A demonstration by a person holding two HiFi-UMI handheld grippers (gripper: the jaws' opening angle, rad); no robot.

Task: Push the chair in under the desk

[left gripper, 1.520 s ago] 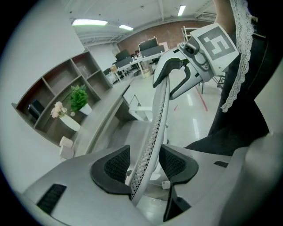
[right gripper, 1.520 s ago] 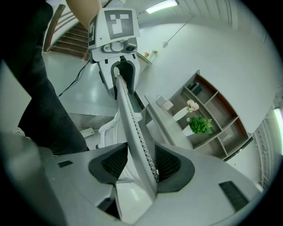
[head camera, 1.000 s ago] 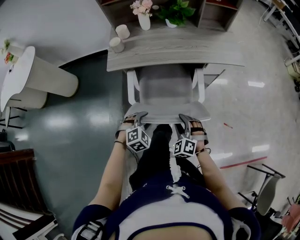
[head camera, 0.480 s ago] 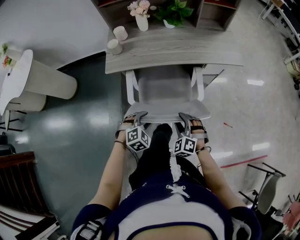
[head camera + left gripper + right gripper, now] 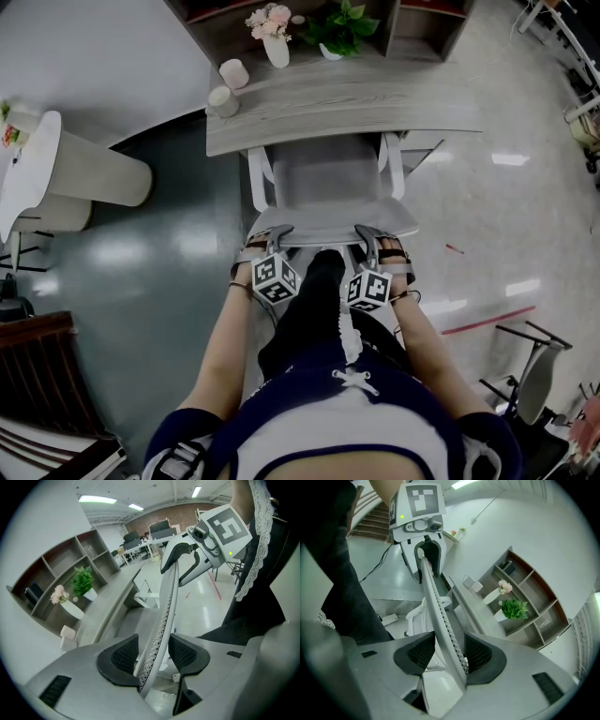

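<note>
A white chair with a grey seat (image 5: 323,178) stands in front of me, its seat partly under the grey wooden desk (image 5: 347,112). My left gripper (image 5: 270,236) and right gripper (image 5: 375,236) sit side by side on the top rim of the chair's backrest (image 5: 328,225). In the left gripper view my left gripper (image 5: 152,656) has the mesh rim of the backrest (image 5: 166,602) between its black pads, and the pads close on it. The right gripper view shows my right gripper (image 5: 445,653) closed the same way on the backrest (image 5: 433,597).
On the desk stand a vase of pink flowers (image 5: 272,33), a green plant (image 5: 337,28) and two pale cups (image 5: 225,98). A white round table (image 5: 56,169) is at the left, dark furniture (image 5: 37,375) at the lower left, another chair (image 5: 530,375) at the lower right.
The chair has rolled a little further under the desk, and both grippers have gone forward with its backrest. The grips look unchanged.
</note>
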